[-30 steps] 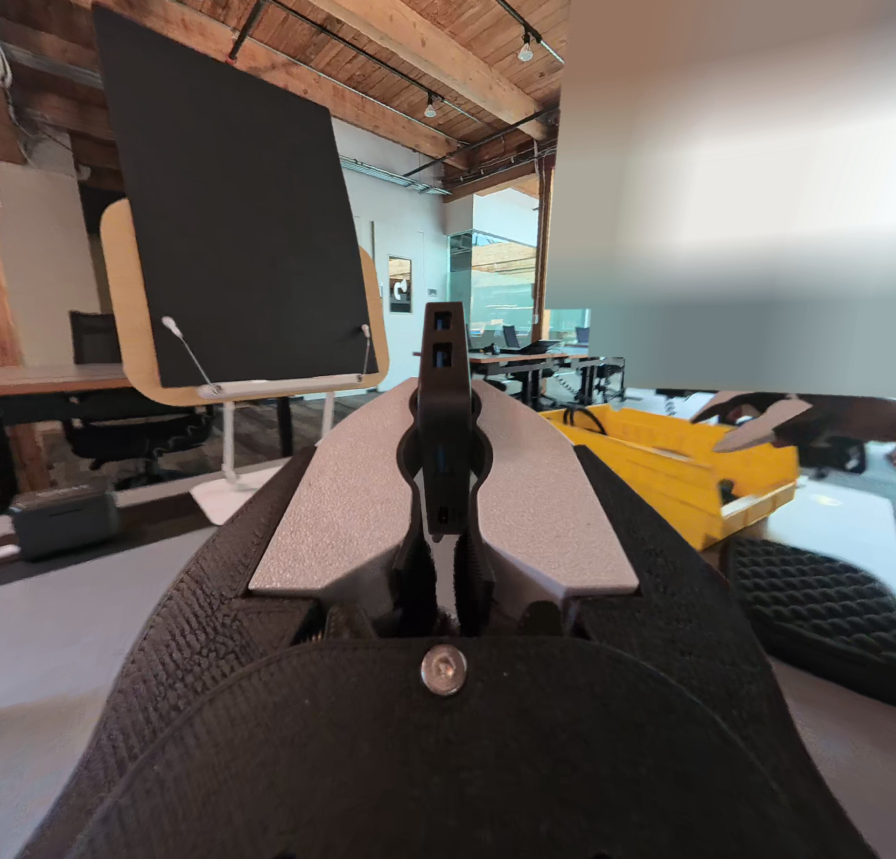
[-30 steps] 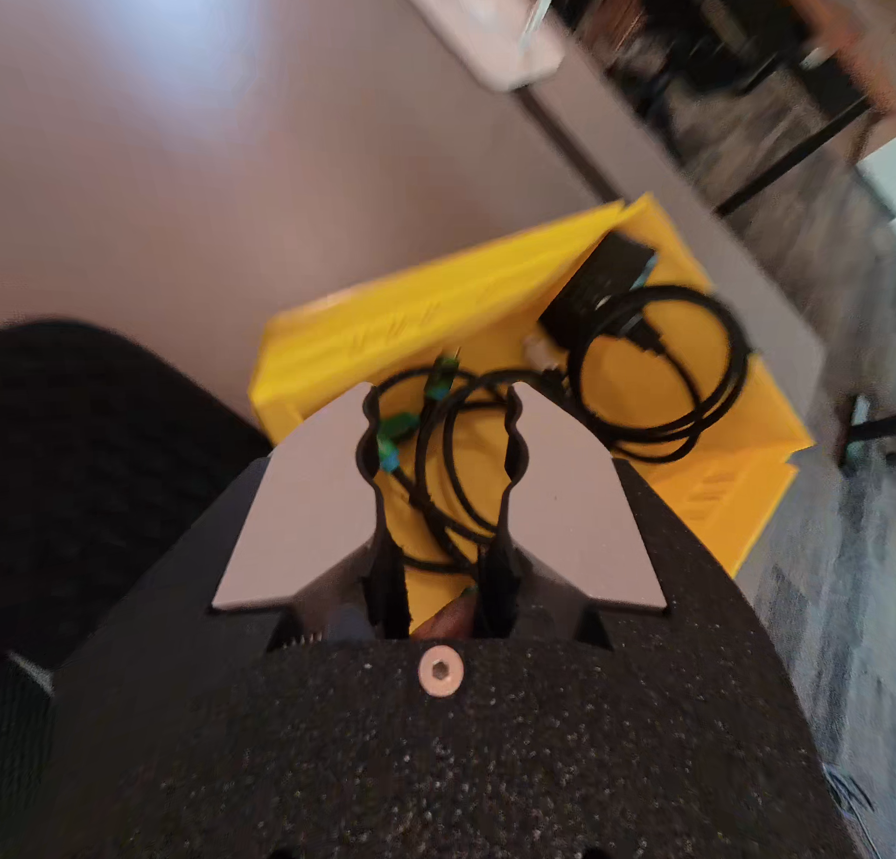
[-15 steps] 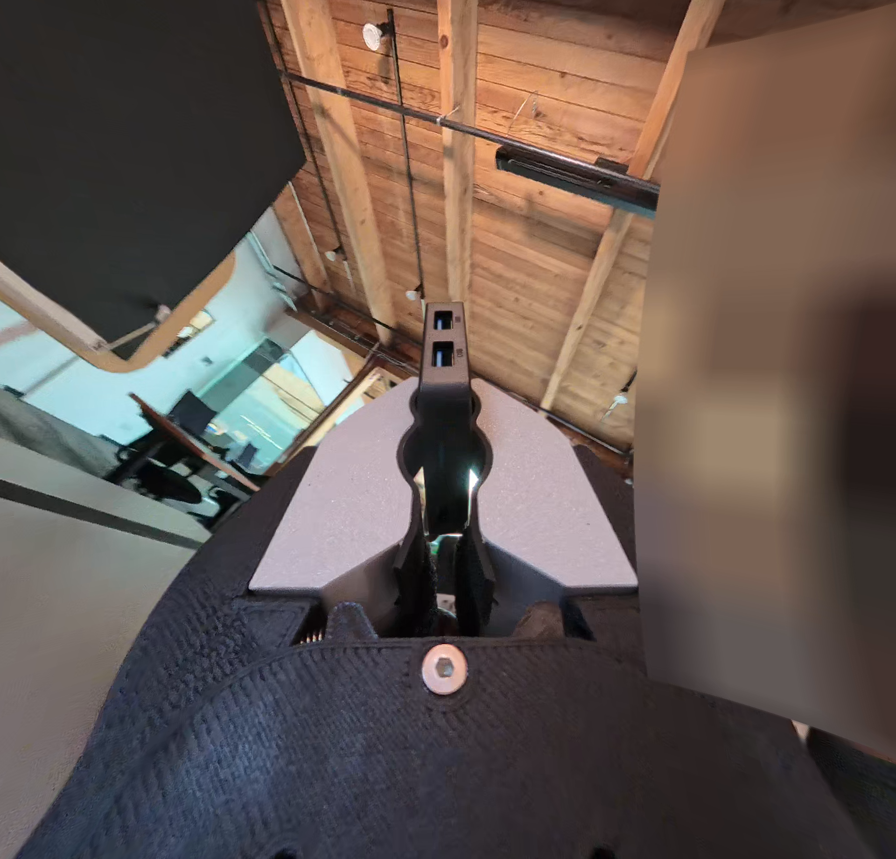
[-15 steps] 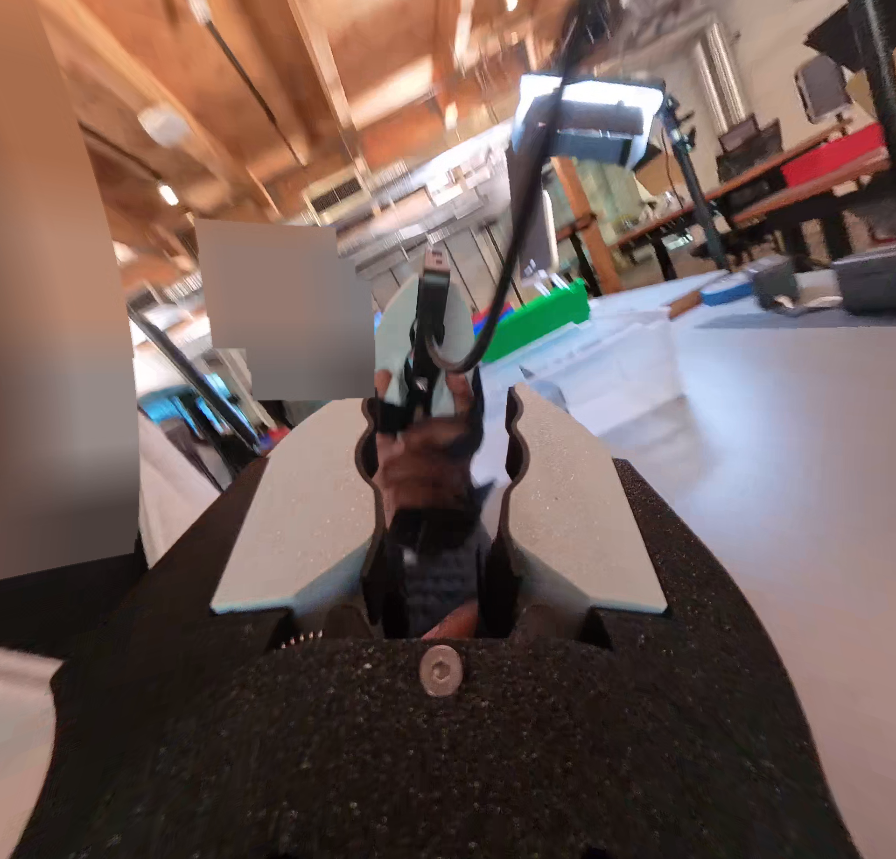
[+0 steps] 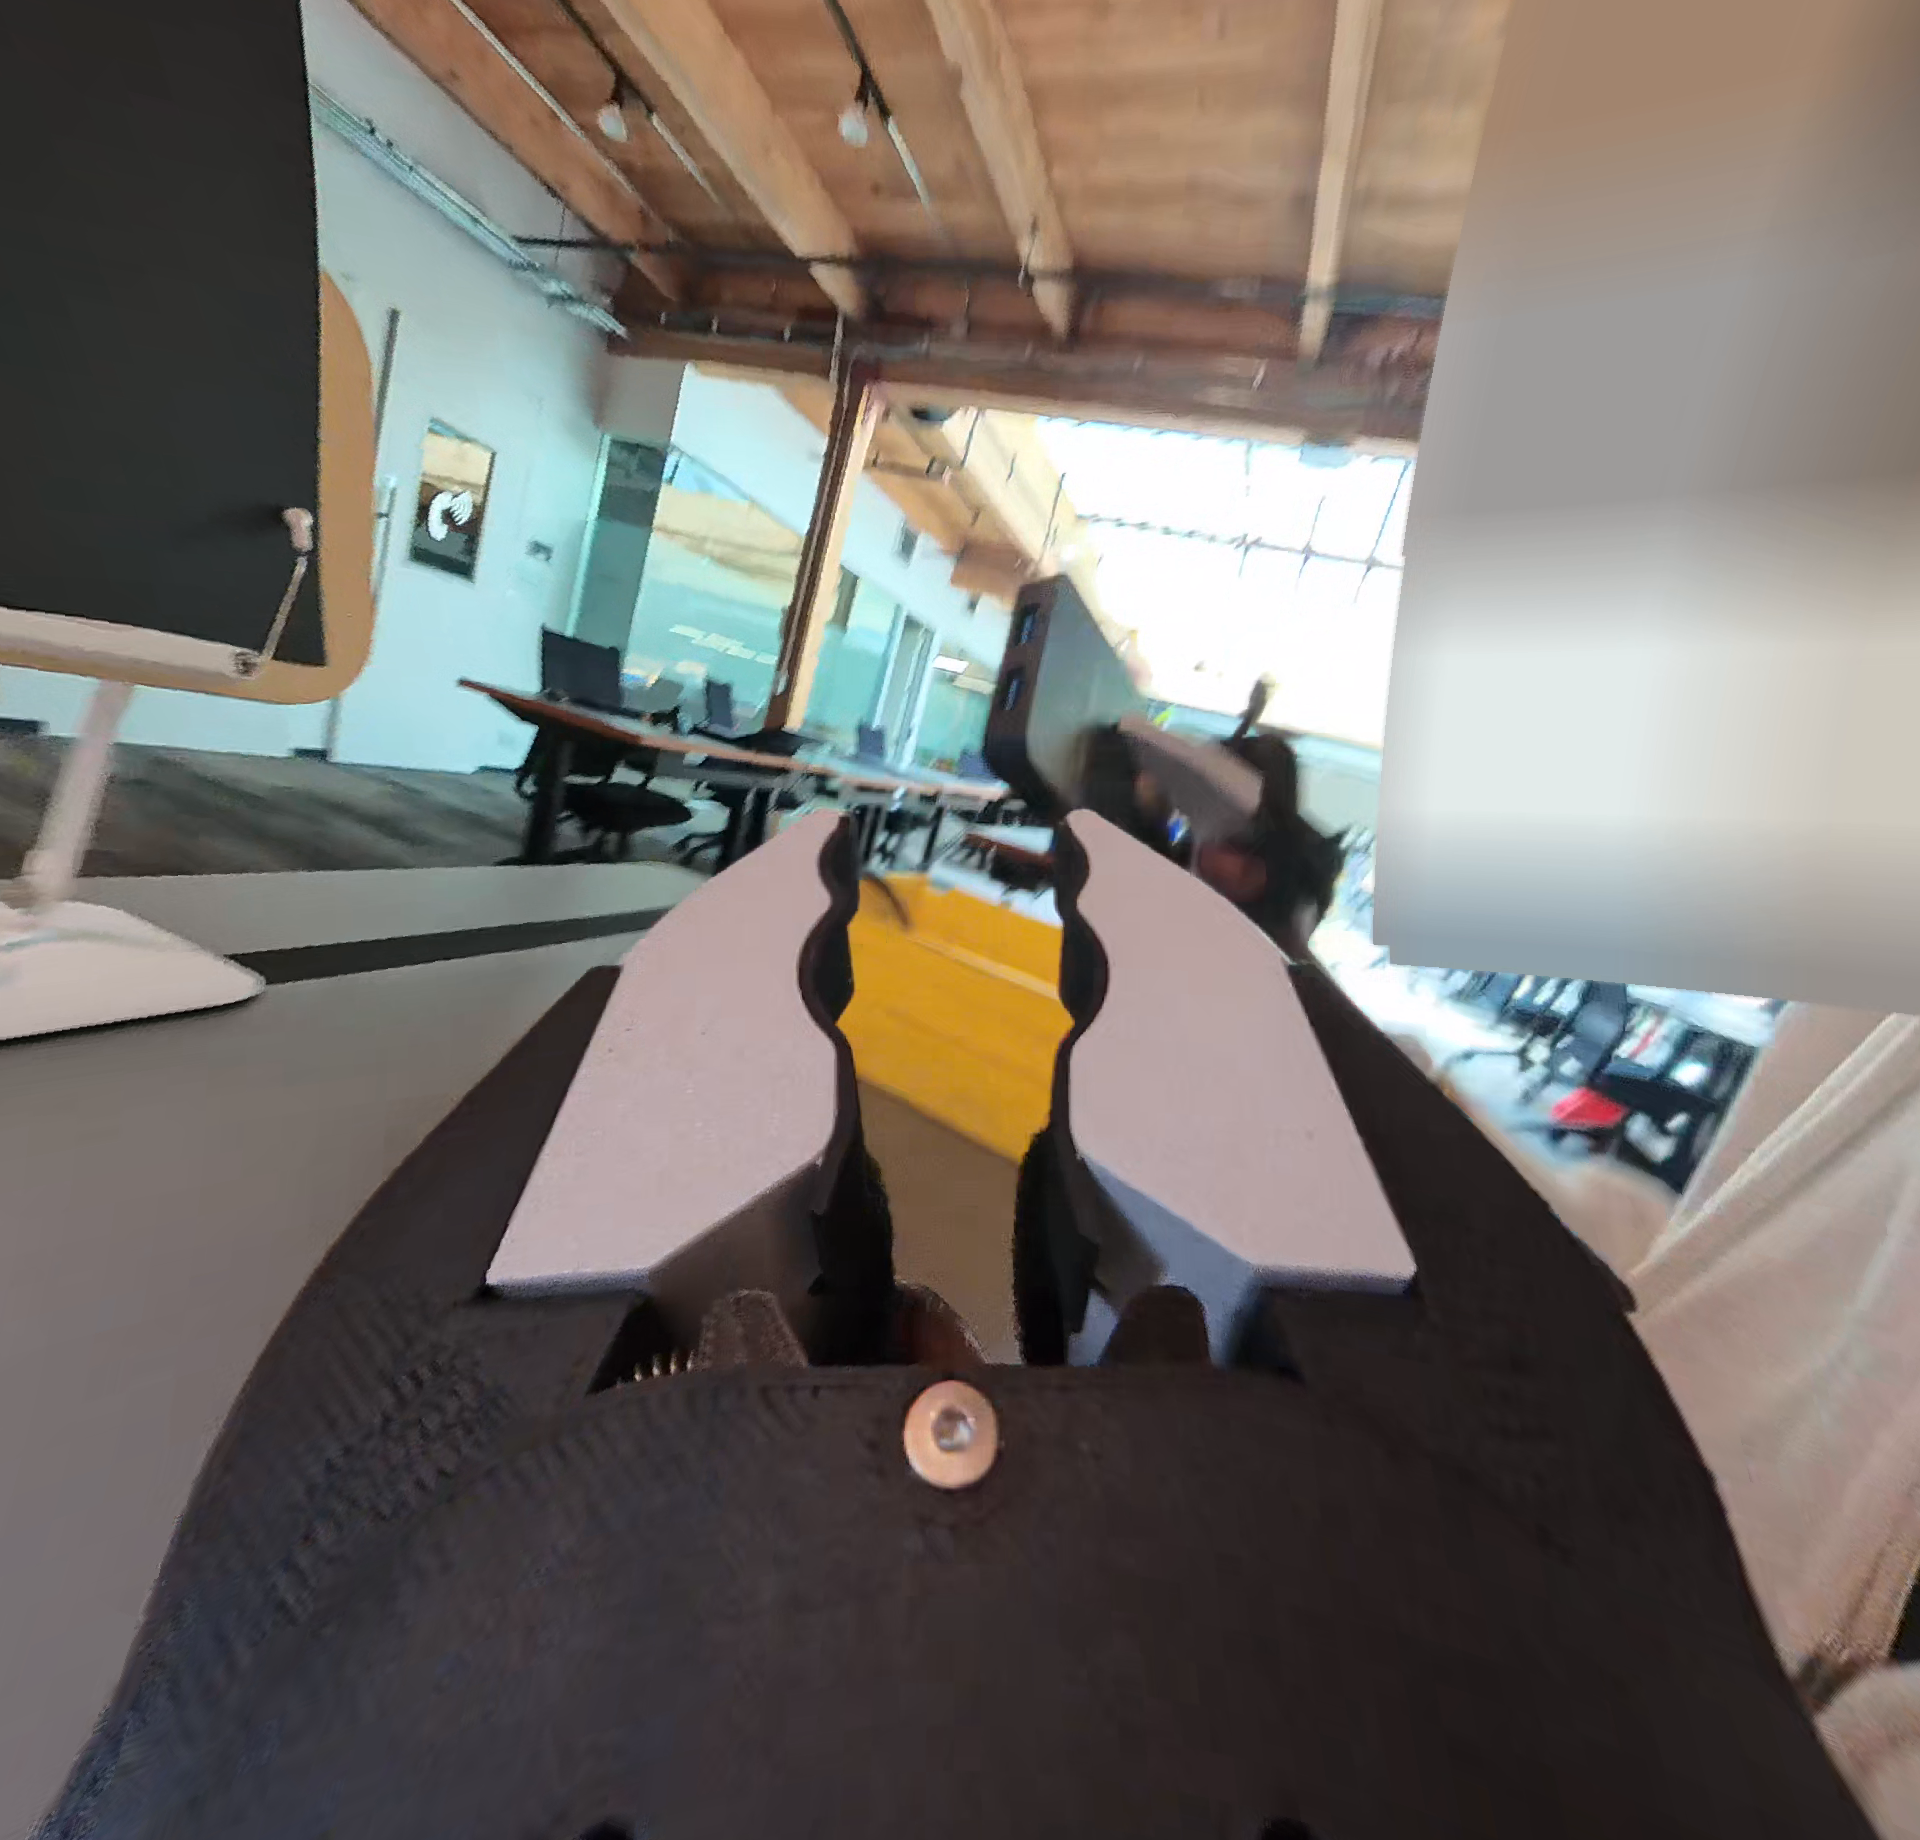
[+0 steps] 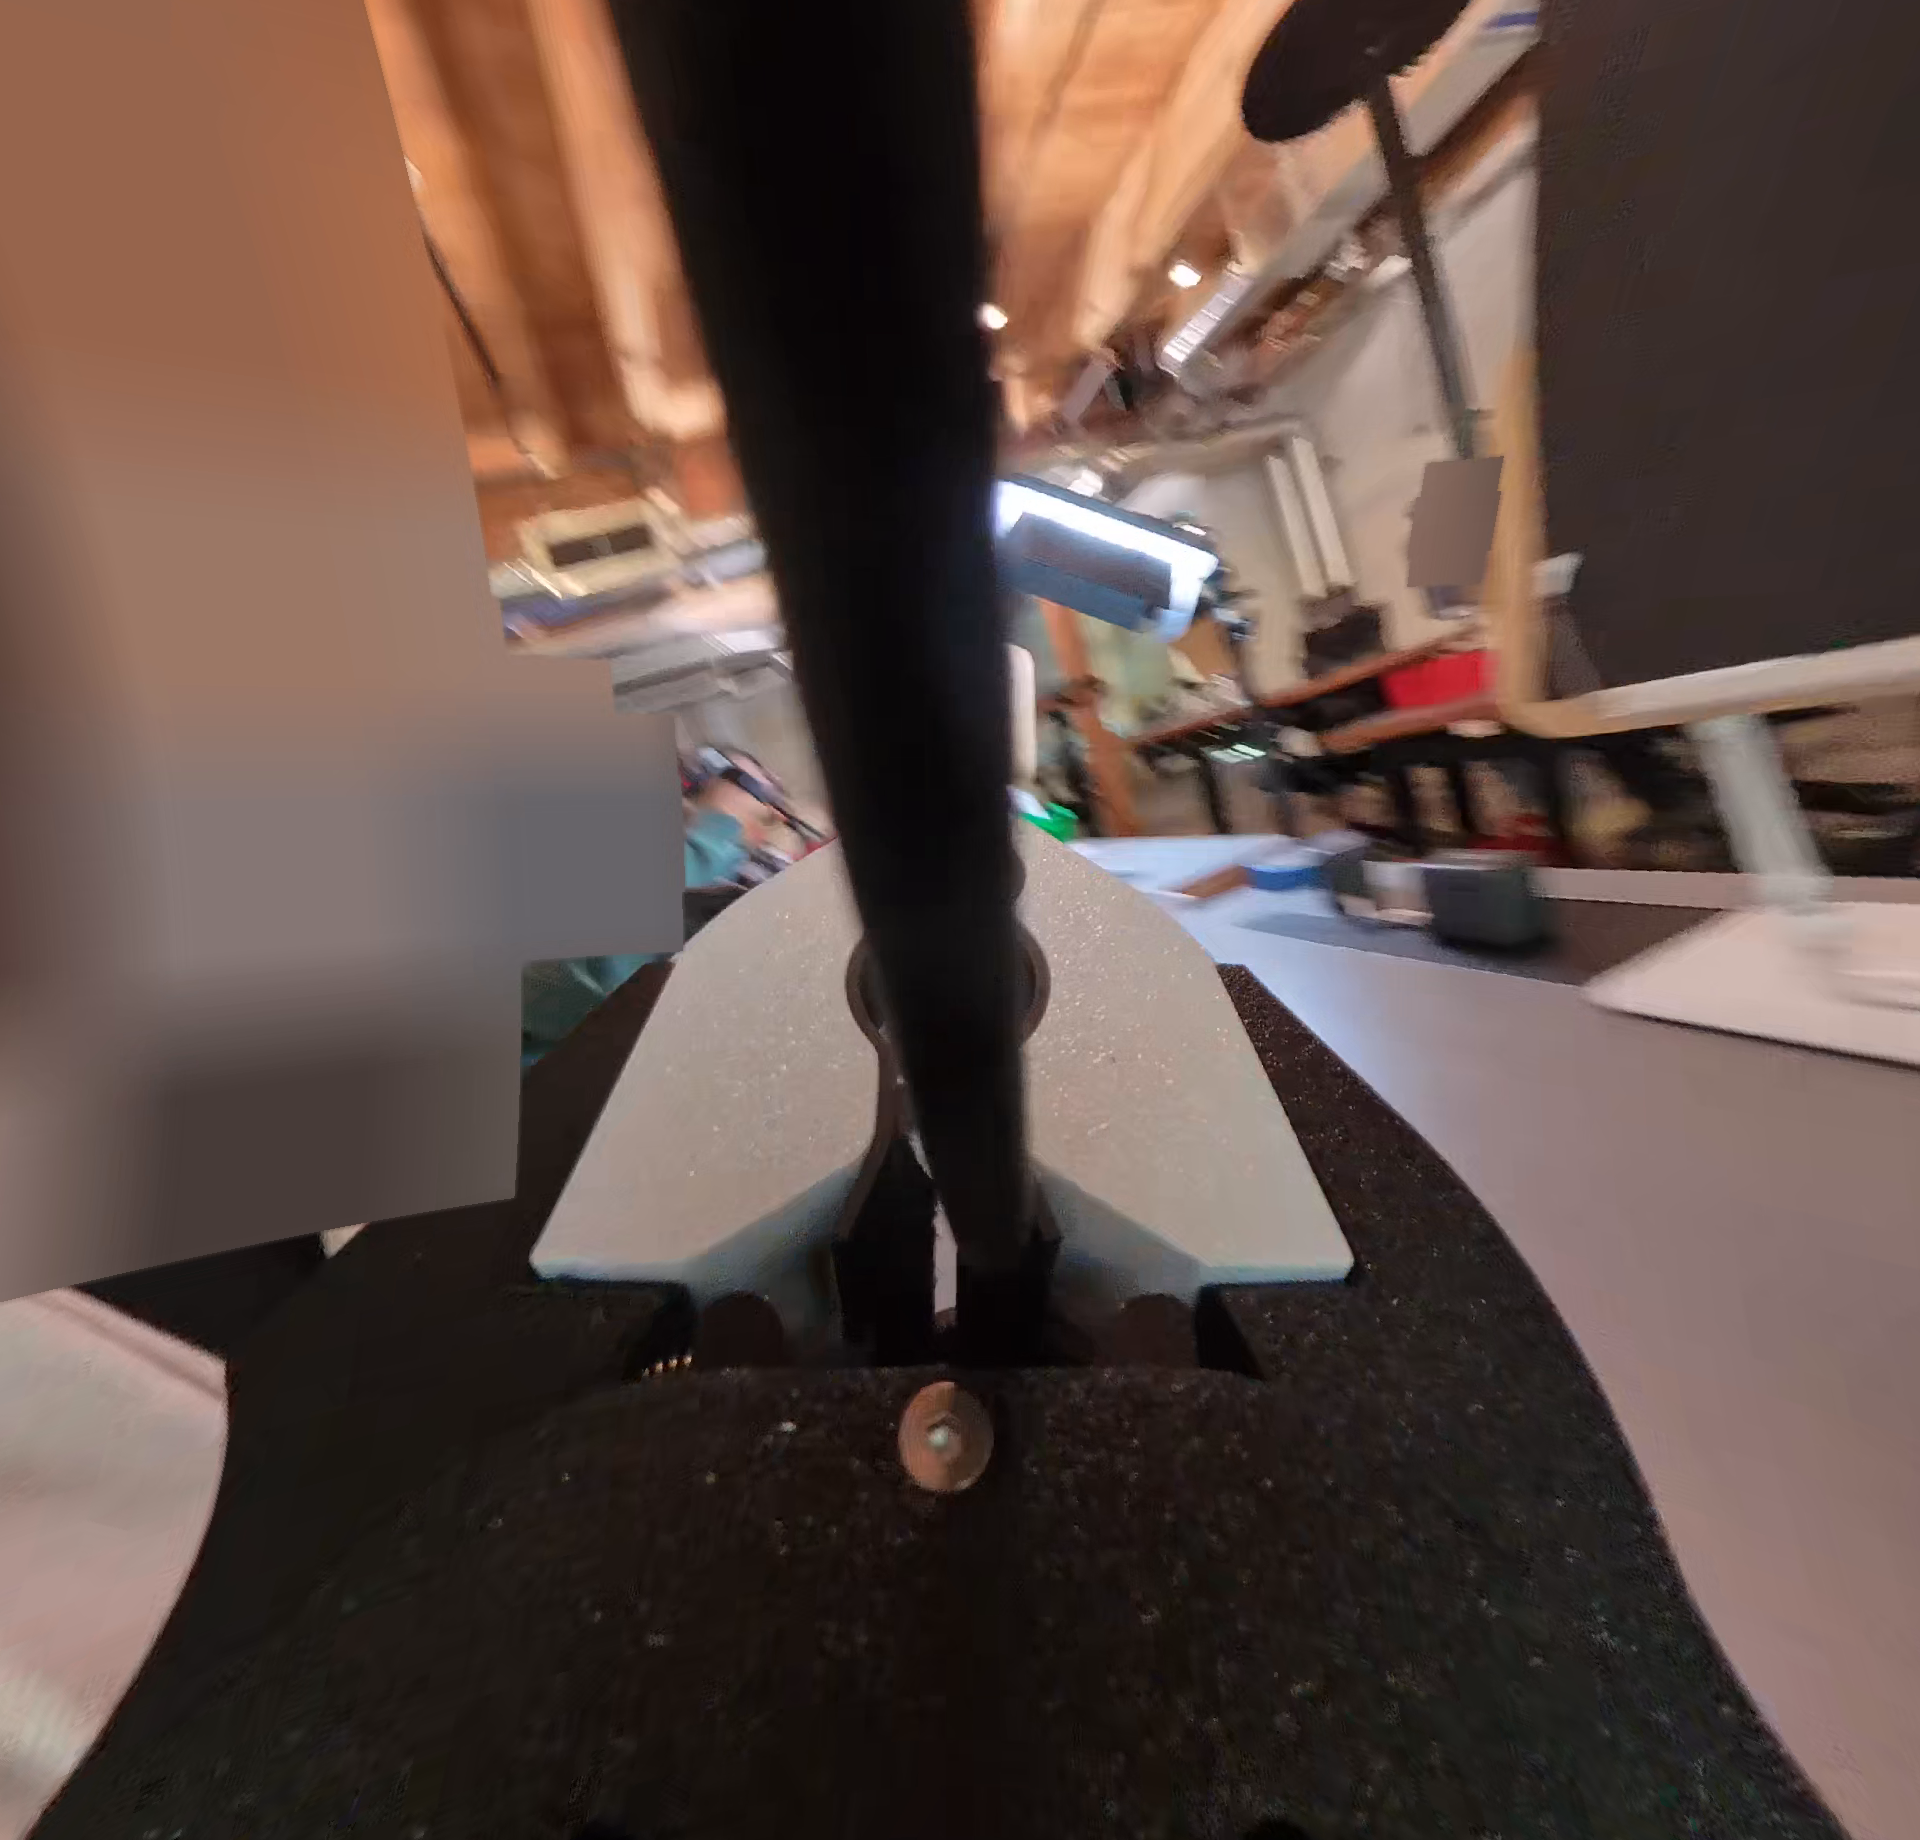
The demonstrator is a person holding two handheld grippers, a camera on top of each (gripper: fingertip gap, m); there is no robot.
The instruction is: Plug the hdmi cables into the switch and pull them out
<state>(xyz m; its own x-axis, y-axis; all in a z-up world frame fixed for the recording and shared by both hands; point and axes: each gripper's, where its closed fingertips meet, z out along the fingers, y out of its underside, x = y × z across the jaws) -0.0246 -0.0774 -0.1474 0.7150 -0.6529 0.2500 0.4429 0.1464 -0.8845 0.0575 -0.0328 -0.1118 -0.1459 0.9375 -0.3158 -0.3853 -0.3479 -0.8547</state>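
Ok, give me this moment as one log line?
left gripper: open, empty | right gripper: shut on switch | yellow bin: on table ahead of left gripper

Left tongs [image 5: 951,845]: no longer clamped on the black switch [image 5: 1049,710]; jaws now apart, nothing between them. Switch: now up and to the right of the yellow bin [image 5: 935,1001], gripped by the right tongs [image 6: 940,881], which were open before and are now closed.

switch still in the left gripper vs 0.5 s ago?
No. The left gripper is open and empty; the switch now sits up and right of it, held by the right gripper, above the yellow bin.
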